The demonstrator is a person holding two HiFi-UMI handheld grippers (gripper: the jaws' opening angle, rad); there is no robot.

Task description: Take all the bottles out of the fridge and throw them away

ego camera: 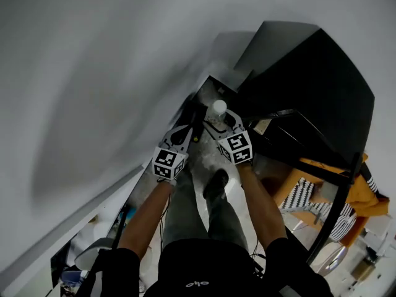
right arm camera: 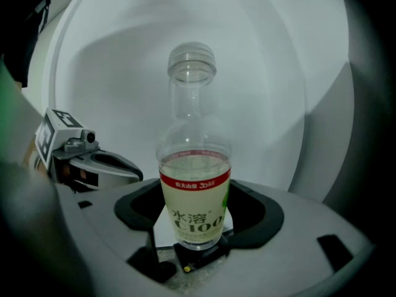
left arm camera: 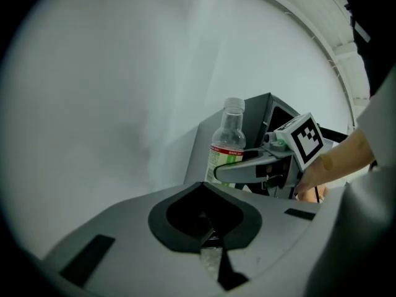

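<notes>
One clear bottle [right arm camera: 195, 184], upright, red-banded label | right gripper [right arm camera: 197, 252] clamped on its lower part | left gripper [left arm camera: 207, 231] jaws closed, empty

A narrow gap runs between white wall [ego camera: 93, 73] and black panel [ego camera: 322, 85].

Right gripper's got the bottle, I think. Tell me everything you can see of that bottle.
The bottle is clear plastic with a pale screw cap and a ribbed neck. A label wraps its lower half: a red band on top, pale yellow-white below with dark print and a green patch at one side. The see-through upper part looks empty. It stands upright in the right gripper, which is clamped low on the label. Nothing else touches it.
</notes>
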